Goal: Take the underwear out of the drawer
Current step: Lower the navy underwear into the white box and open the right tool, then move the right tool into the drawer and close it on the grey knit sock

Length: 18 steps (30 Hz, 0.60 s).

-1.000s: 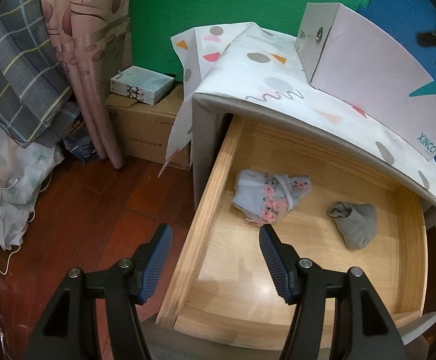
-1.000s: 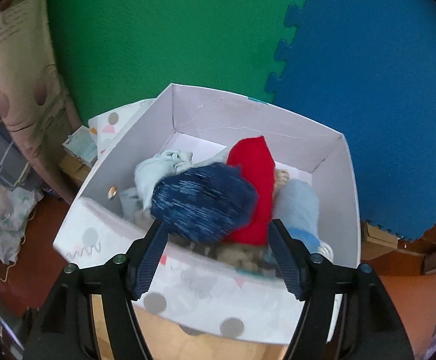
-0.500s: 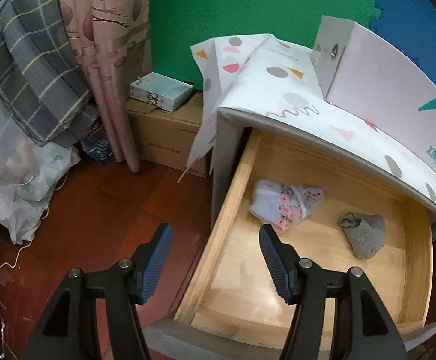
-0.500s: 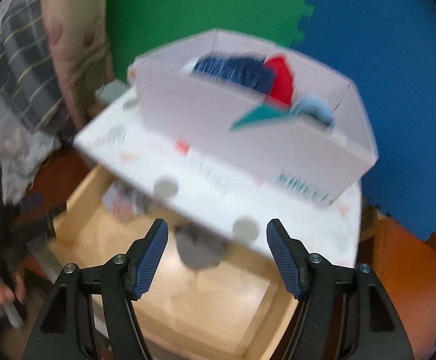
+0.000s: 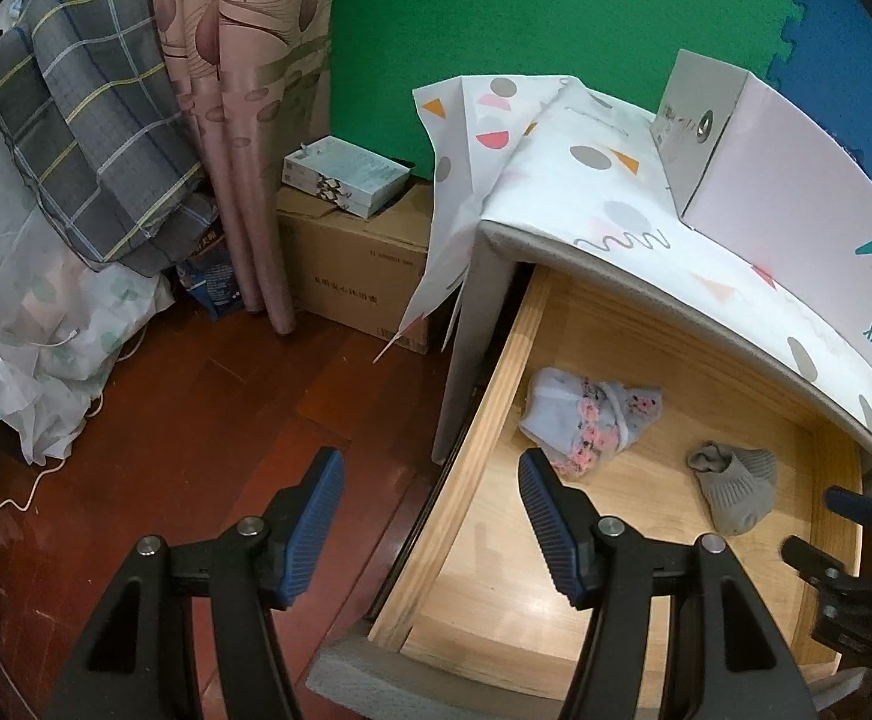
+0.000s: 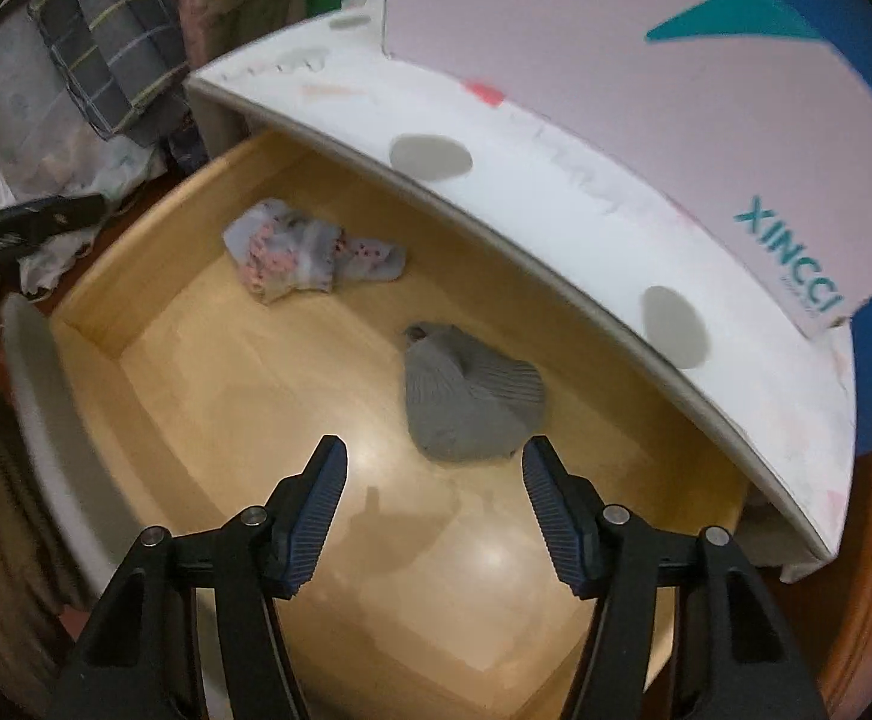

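The wooden drawer (image 5: 496,396) (image 6: 94,324) stands pulled out of the cabinet. Two pieces of underwear lie in it: a pale blue floral piece (image 5: 586,420) (image 6: 304,258) at the back left and a crumpled grey ribbed piece (image 5: 736,492) (image 6: 472,402) to its right. My right gripper (image 6: 434,447) hangs low inside the drawer just in front of the grey piece; its jaws are closing, with nothing between them. Its black fingers (image 5: 844,534) show at the right edge of the left wrist view. My left gripper (image 5: 430,462) hovers open and empty over the drawer's left side wall.
A pink-white box (image 5: 796,198) (image 6: 616,90) sits on the cabinet's patterned cloth (image 5: 586,180), overhanging the drawer's back. Left of the cabinet are a cardboard box (image 5: 352,270), curtains (image 5: 244,120), plaid bedding (image 5: 94,120) and red wooden floor (image 5: 196,420).
My right gripper came down from above the box of clothes on the cabinet into the open drawer, and its jaws narrowed a little. The left gripper's view rolled slightly; its jaws kept their gap.
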Tool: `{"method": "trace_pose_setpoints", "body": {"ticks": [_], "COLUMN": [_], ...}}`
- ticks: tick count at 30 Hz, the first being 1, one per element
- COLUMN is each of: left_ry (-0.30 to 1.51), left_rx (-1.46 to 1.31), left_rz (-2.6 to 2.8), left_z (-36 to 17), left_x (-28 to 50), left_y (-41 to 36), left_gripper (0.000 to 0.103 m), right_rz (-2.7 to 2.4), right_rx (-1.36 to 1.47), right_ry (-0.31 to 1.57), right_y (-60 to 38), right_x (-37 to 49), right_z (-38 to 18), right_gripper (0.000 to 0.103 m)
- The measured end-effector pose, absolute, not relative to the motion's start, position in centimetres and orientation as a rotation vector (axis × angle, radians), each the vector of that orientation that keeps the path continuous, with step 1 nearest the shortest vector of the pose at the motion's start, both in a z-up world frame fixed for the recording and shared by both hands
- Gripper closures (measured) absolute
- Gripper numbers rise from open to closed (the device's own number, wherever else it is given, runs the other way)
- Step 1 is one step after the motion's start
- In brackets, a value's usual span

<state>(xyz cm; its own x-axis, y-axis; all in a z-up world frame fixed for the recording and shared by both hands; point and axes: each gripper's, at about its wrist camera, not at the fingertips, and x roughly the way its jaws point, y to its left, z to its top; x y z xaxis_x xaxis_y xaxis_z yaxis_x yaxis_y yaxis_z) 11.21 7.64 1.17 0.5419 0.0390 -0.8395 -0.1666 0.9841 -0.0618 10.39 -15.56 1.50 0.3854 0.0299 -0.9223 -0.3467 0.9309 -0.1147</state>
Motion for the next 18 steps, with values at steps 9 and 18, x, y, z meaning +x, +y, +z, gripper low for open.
{"method": "trace_pose_setpoints", "body": {"ticks": [9, 18], "left_ry": [1.011, 1.019], "left_rx": [-0.172, -0.153], "left_rz": [0.142, 0.141], "left_z": [0.8, 0.8], "left_x": [11.5, 11.5], "left_y": [8.4, 8.2], "left_gripper": [0.041, 0.041], "right_rz": [0.304, 0.308], "right_rx": [-0.415, -0.486], "right_ry": [1.187, 1.18], "right_y": [-14.7, -14.6], "right_x": [12.7, 14.0], "right_z": [-2.4, -4.5], "right_gripper": [0.047, 0.047]}}
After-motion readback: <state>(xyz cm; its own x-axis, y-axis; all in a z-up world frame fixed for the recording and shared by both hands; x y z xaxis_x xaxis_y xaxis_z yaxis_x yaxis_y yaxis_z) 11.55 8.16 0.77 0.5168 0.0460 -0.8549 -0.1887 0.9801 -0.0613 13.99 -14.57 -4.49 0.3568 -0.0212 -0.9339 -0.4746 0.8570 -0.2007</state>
